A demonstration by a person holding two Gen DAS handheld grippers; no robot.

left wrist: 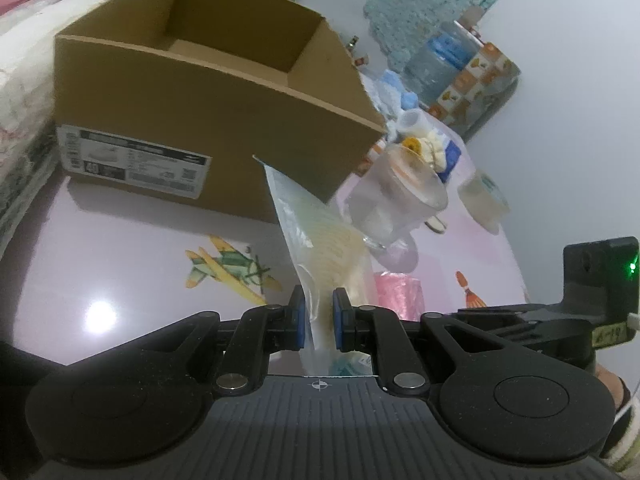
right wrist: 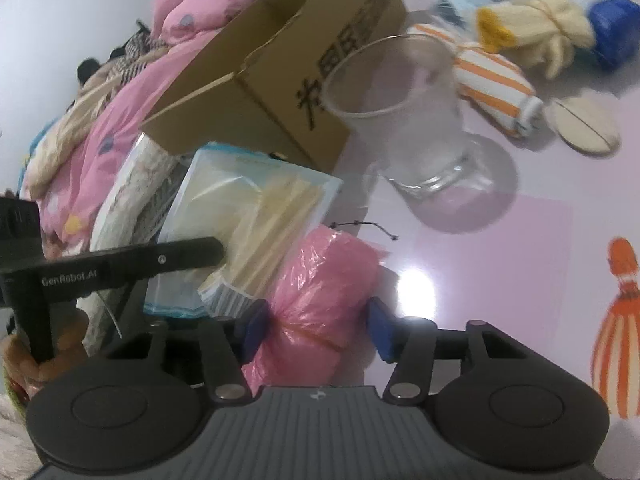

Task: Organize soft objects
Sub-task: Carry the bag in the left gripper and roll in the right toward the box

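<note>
Box label [left wrist: 134, 160] print too blurred to read; pink bundle [right wrist: 320, 304] base behind gripper body.

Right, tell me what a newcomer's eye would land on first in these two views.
The open, empty cardboard box dominates the far left of the pink table. In front of it, the left gripper holds up a clear packet of pale sheets. Beside that, a bright pink plastic bundle sits between the right gripper's fingers, with a clear glass cup standing just beyond.
</note>
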